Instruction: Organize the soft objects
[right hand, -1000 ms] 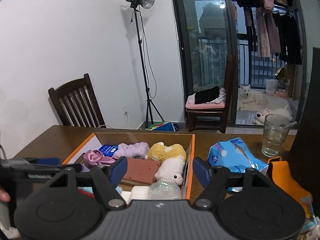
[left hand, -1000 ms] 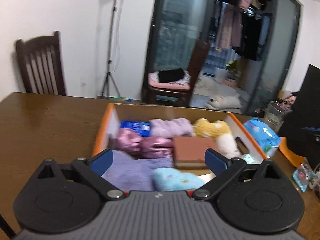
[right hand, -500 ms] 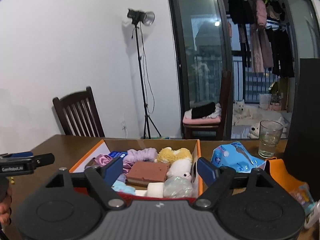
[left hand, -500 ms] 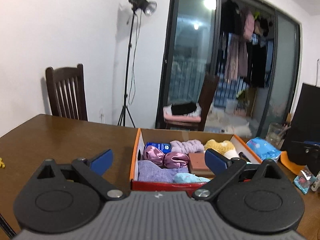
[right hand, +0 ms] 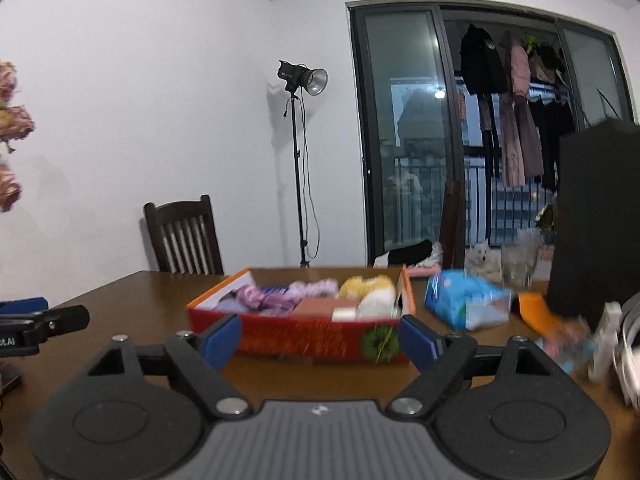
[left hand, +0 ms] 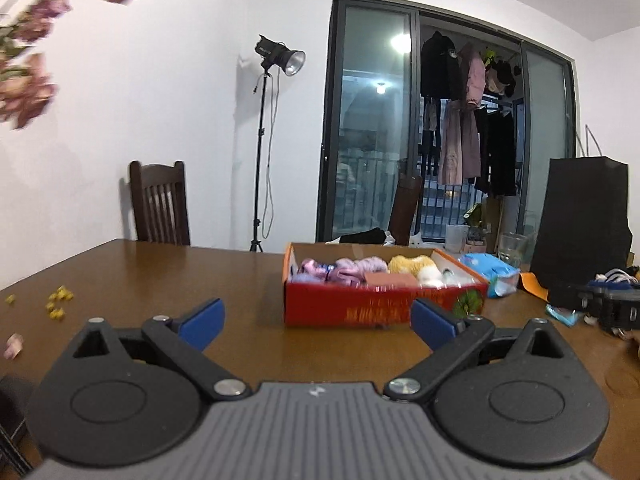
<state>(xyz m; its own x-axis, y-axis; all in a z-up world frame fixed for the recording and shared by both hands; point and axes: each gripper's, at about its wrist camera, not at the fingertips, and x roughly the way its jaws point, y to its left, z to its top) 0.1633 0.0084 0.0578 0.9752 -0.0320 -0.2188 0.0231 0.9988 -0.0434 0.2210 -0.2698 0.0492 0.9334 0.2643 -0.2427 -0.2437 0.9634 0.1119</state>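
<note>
White wall (left hand: 180, 92) behind, plain. Dark wooden chair (left hand: 160, 204) with slatted back, pushed against far edge of brown wooden table (left hand: 240, 276). Studio lamp (left hand: 280, 56) on thin black stand, near the wall, switched off as far as visible. Tall sliding glass doors (left hand: 372, 128) with dark frames at right, night outside. Clothes (left hand: 464, 108) hanging behind the glass. Ceiling light reflected in the pane.

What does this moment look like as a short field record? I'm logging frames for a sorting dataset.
container: red box with orange rim on wooden table
contents: purple scrunchies, brown block, yellow plush, white plush
beside box: blue packet, glass
left gripper: jaws open, empty
right gripper: jaws open, empty
</note>
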